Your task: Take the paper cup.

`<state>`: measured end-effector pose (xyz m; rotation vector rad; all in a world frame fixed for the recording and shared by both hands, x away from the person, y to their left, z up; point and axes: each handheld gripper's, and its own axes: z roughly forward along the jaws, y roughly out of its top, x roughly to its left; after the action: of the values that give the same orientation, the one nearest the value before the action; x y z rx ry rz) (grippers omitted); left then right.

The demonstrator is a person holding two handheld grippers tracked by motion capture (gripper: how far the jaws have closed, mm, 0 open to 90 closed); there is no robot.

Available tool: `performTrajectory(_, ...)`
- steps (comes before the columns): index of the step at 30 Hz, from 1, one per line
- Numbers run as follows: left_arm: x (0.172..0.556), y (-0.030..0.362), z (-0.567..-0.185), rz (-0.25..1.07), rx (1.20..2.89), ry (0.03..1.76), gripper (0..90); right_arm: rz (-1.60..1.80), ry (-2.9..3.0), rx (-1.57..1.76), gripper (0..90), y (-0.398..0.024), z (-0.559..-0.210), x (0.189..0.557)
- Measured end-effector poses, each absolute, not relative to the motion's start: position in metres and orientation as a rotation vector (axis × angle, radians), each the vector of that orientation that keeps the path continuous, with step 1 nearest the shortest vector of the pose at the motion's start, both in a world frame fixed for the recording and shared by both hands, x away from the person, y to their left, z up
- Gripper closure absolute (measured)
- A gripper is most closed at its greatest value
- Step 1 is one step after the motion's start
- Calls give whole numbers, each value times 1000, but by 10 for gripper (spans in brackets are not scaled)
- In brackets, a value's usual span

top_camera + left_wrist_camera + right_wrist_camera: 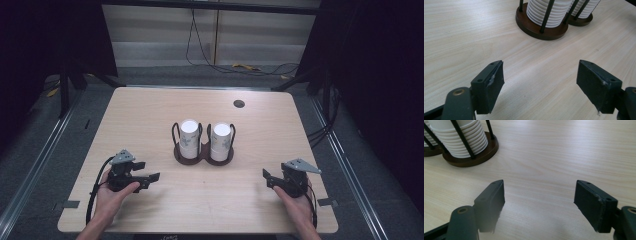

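Two stacks of white paper cups, upside down, stand in a dark wooden double holder (203, 156) with black wire posts at the table's middle: the left stack (189, 138) and the right stack (220, 141). My left gripper (151, 175) rests low at the front left, open and empty, pointing toward the holder. My right gripper (265, 177) sits at the front right, open and empty too. In the left gripper view the ribbed cups (549, 12) stand ahead above the wide-apart jaws (540, 85). The right gripper view has the cups (459, 137) at upper left, beyond its gripper (539, 205).
The light wooden table (150, 115) has a round cable hole (239, 104) at the back right. Grey floor, rails and cables surround the table. Black curtains hang at both sides.
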<state>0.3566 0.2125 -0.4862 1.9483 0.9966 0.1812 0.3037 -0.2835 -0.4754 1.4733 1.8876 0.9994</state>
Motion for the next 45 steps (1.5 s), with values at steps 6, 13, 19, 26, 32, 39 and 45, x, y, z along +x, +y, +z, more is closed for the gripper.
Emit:
performTrajectory(6, 358, 213, -485, 191, 1938, 981, 220, 1026, 1906, 1483, 260, -283, -474, 303)
performTrajectory(13, 359, 215, -479, 209, 1916, 976, 220, 1041, 1939, 1489, 264, -280, -474, 304)
performTrajectory(19, 359, 213, -468, 220, 1899, 954, 235, 1033, 1972, 1483, 269, -275, -475, 304)
performTrajectory(26, 359, 208, -447, 266, 1879, 906, 258, 1015, 1992, 1489, 281, -271, -475, 303)
performTrajectory(32, 367, 203, -440, 260, 1902, 881, 268, 1018, 2011, 1476, 282, -266, -474, 301)
performTrajectory(39, 379, 188, -425, 274, 1898, 842, 294, 1011, 2005, 1482, 282, -267, -473, 301)
performTrajectory(45, 384, 171, -423, 262, 1923, 805, 294, 1026, 2021, 1469, 282, -265, -472, 299)
